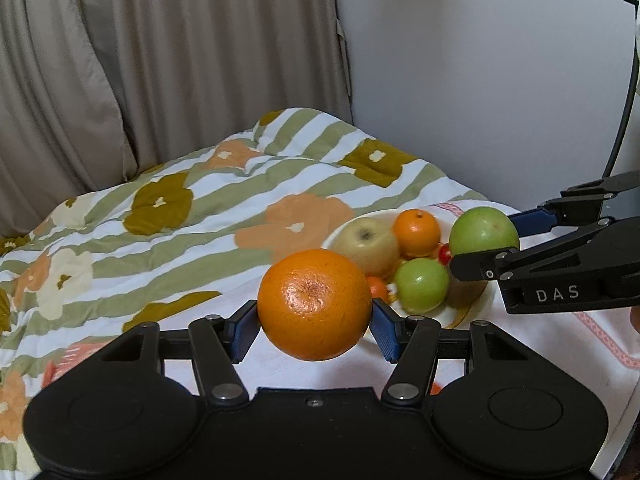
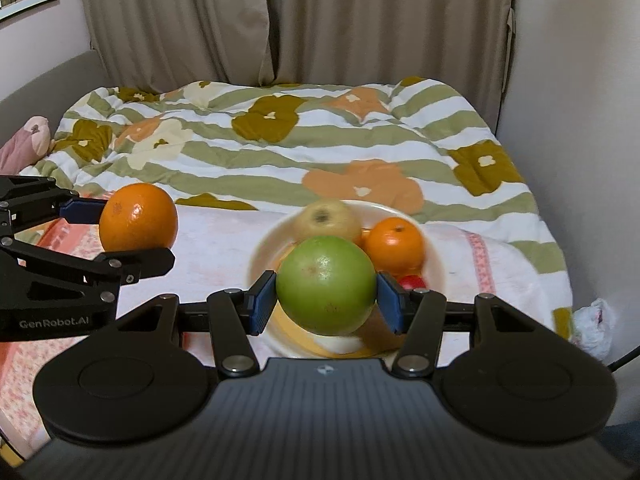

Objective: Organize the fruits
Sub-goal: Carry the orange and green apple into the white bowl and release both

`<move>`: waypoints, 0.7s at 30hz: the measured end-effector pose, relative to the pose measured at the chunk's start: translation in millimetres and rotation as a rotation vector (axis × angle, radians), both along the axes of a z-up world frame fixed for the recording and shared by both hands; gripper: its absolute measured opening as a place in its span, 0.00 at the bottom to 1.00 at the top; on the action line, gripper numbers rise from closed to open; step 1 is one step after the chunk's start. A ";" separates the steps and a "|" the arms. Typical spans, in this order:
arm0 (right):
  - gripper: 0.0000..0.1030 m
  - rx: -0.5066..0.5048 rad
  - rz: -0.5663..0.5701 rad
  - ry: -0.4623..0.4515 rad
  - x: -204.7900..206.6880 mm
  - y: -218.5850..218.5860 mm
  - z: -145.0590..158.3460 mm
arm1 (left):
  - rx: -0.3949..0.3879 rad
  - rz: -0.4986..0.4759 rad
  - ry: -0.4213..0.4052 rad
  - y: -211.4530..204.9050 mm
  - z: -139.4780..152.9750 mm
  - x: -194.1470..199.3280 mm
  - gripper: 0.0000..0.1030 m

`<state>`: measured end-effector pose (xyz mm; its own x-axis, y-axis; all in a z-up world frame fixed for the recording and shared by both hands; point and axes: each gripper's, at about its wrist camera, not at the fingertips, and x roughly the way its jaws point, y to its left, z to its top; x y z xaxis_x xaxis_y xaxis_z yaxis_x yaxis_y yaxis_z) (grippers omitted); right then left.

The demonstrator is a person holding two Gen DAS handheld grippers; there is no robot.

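My left gripper (image 1: pixel 315 322) is shut on a large orange (image 1: pixel 315 304) and holds it above the bed, left of the plate; it shows too in the right wrist view (image 2: pixel 138 218). My right gripper (image 2: pixel 326 304) is shut on a green apple (image 2: pixel 326 285) and holds it over the white plate (image 2: pixel 434 264). On the plate (image 1: pixel 472 300) lie a yellow apple (image 1: pixel 366 245), a small orange (image 1: pixel 416 231), a second green apple (image 1: pixel 422 285) and a small red fruit (image 1: pixel 444 255).
The plate stands on a white and pink cloth (image 2: pixel 216 240) on a bed with a striped floral quilt (image 2: pixel 280 148). Curtains (image 2: pixel 280 20) hang behind. A wall (image 2: pixel 580 80) is at the right. A pink soft toy (image 2: pixel 24 144) lies at the far left.
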<state>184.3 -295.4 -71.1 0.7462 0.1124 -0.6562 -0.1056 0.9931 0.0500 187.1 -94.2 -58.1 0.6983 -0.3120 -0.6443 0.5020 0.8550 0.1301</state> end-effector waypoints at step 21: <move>0.67 0.019 0.112 0.034 49.6 -73.3 -33.0 | 0.042 0.119 0.117 -64.6 -60.3 44.7 0.63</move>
